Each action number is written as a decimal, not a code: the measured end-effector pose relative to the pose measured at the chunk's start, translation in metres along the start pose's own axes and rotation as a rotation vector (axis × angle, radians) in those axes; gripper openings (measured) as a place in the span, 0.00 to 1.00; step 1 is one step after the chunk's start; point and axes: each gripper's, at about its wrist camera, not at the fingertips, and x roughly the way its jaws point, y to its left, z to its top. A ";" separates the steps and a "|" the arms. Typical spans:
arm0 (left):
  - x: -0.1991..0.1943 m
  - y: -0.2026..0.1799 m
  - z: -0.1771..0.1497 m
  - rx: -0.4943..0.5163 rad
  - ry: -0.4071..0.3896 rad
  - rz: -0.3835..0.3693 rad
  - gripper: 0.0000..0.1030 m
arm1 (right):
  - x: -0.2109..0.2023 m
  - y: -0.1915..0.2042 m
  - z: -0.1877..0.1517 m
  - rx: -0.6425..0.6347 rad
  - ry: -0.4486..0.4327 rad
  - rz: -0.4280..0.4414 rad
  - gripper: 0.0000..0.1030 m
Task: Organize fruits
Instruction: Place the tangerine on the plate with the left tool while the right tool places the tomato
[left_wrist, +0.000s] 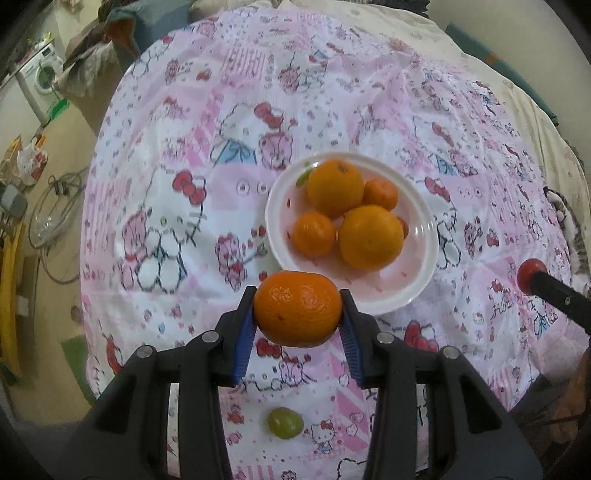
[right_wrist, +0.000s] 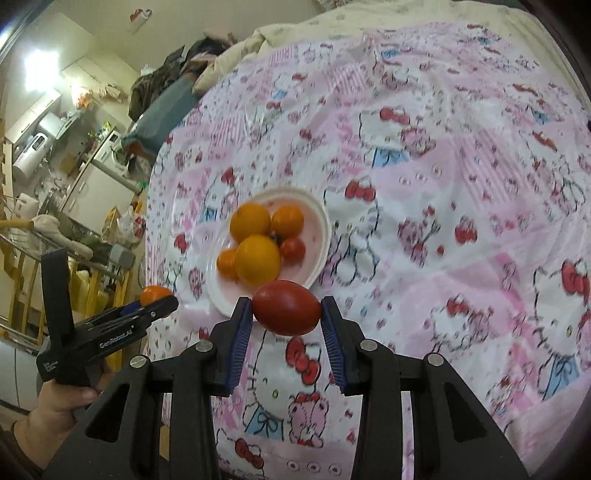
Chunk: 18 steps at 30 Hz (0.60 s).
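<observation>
A white plate (left_wrist: 424, 236) on the patterned cloth holds two oranges (left_wrist: 371, 236) and small mandarins (left_wrist: 314, 234). My left gripper (left_wrist: 298, 308) is shut on a mandarin (left_wrist: 298, 306), held just short of the plate's near rim. A green grape (left_wrist: 285, 422) lies on the cloth below it. In the right wrist view my right gripper (right_wrist: 286, 308) is shut on a red tomato (right_wrist: 286, 307), in front of the same plate (right_wrist: 321, 236), where another small tomato (right_wrist: 292, 248) sits among the oranges. The left gripper (right_wrist: 155, 299) with its mandarin shows at the left, and the tomato (left_wrist: 531, 272) shows at the right of the left wrist view.
A pink-and-white cartoon-print cloth (left_wrist: 184, 206) covers the surface, which drops off at the left to a cluttered floor. A washing machine (left_wrist: 42, 79) stands far left. A person's hand (right_wrist: 62, 402) grips the left tool. Bedding and clothes (right_wrist: 166, 81) lie at the back.
</observation>
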 end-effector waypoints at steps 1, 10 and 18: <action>-0.001 0.001 0.005 0.001 -0.004 -0.001 0.37 | -0.001 -0.001 0.004 0.002 -0.007 -0.002 0.38; 0.004 -0.006 0.035 0.056 -0.013 0.003 0.37 | 0.008 -0.007 0.041 0.010 -0.048 0.005 0.39; 0.025 -0.012 0.057 0.102 0.008 -0.033 0.37 | 0.035 -0.017 0.066 0.004 -0.022 -0.011 0.39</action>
